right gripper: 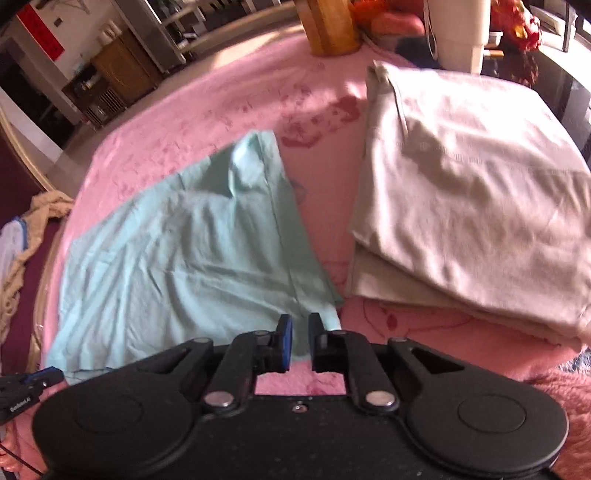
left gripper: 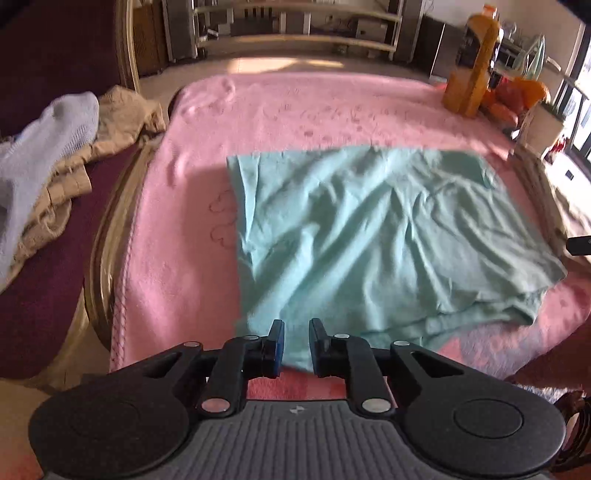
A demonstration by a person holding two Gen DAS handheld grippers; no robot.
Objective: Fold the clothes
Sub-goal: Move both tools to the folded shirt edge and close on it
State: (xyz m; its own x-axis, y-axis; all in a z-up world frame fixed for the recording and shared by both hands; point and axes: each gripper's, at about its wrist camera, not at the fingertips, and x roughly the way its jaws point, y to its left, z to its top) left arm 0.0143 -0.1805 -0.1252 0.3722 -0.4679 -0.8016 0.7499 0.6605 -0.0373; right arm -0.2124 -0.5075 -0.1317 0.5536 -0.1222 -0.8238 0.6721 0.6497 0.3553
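Note:
A mint-green garment (left gripper: 373,236) lies spread and wrinkled on the pink blanket (left gripper: 295,110). My left gripper (left gripper: 297,326) hovers at its near left corner, jaws slightly apart with cloth showing between them. In the right wrist view the same green garment (right gripper: 184,251) lies to the left. My right gripper (right gripper: 300,321) sits at its near right corner, jaws slightly apart over the cloth. Whether either gripper pinches the fabric I cannot tell. A folded pale grey garment (right gripper: 476,192) lies to the right.
A pile of beige and white clothes (left gripper: 55,158) sits on the dark red seat at left. A yellow-orange bottle (left gripper: 472,62) and orange items stand at the far right. A wooden block (right gripper: 328,26) and white container (right gripper: 458,33) stand beyond the grey stack.

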